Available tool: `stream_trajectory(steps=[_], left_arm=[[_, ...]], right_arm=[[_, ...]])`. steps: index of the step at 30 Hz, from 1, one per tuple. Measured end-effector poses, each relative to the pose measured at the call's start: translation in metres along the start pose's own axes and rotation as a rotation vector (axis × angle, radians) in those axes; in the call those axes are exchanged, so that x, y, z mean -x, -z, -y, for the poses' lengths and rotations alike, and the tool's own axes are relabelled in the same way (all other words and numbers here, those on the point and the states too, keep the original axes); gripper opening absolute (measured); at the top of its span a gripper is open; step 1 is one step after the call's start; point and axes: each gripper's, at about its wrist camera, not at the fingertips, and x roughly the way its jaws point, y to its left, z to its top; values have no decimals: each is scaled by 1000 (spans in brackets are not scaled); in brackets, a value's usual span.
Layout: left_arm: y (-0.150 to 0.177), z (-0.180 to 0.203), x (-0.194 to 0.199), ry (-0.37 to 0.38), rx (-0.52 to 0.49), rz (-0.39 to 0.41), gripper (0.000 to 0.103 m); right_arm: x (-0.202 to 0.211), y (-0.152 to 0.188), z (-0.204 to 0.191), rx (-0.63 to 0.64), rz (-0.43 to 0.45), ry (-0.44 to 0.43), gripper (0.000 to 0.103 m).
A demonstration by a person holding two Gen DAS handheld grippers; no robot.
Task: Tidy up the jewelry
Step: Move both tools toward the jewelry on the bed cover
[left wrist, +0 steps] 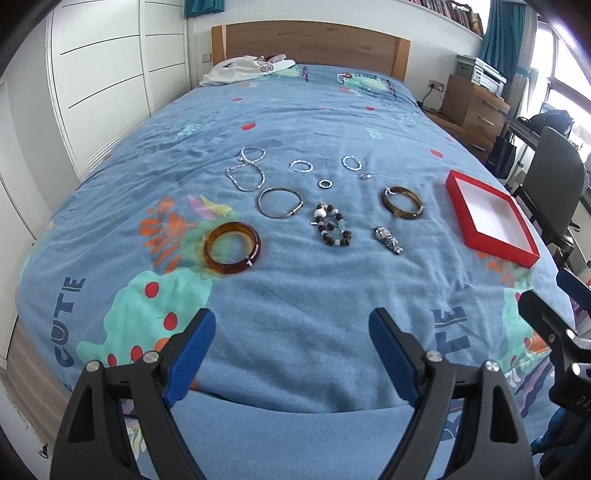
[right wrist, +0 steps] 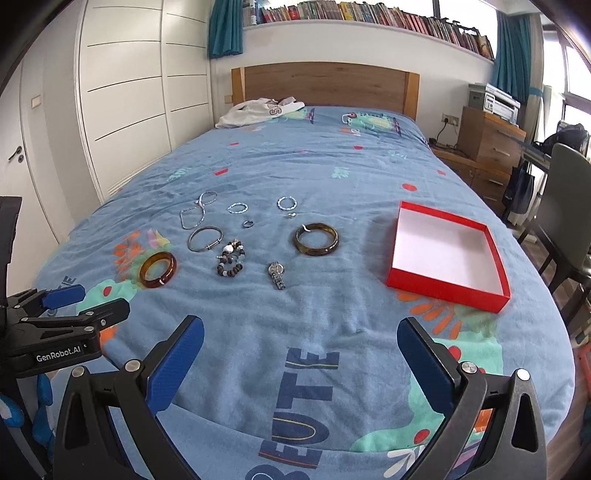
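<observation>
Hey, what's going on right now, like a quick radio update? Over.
Left gripper open, right gripper open, both holding nothing. Jewelry laid out on bed; red box has nothing in it. Nothing blocking. Over.

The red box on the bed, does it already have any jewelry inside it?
No, the red box shows only its bare white inside, while the bracelets and rings all lie on the blue bedspread to its left.

I am in a bedroom at home. Right past my jaws is a big bed (right wrist: 295, 177) with a blue cartoon blanket (right wrist: 317, 332). Far ahead is its wooden headboard (right wrist: 325, 83). White closet doors (right wrist: 125, 92) stand far left. Books (right wrist: 369, 13) line a high shelf.
</observation>
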Motion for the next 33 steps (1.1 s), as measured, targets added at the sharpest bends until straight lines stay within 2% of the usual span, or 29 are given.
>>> stream_trajectory(steps=[8,20,33], left_arm=[[-2,4,-7,1,-9,-1,85],[-11,1,-17,-7,8,18,85],[-13,9,-38,7,-31,-20,85]], right_arm=[[-6,-1,2,-9,-5,35,102],[-24,-1,5,-15,-29,-7,102],[-43,2,10,-24,-55,-29,102]])
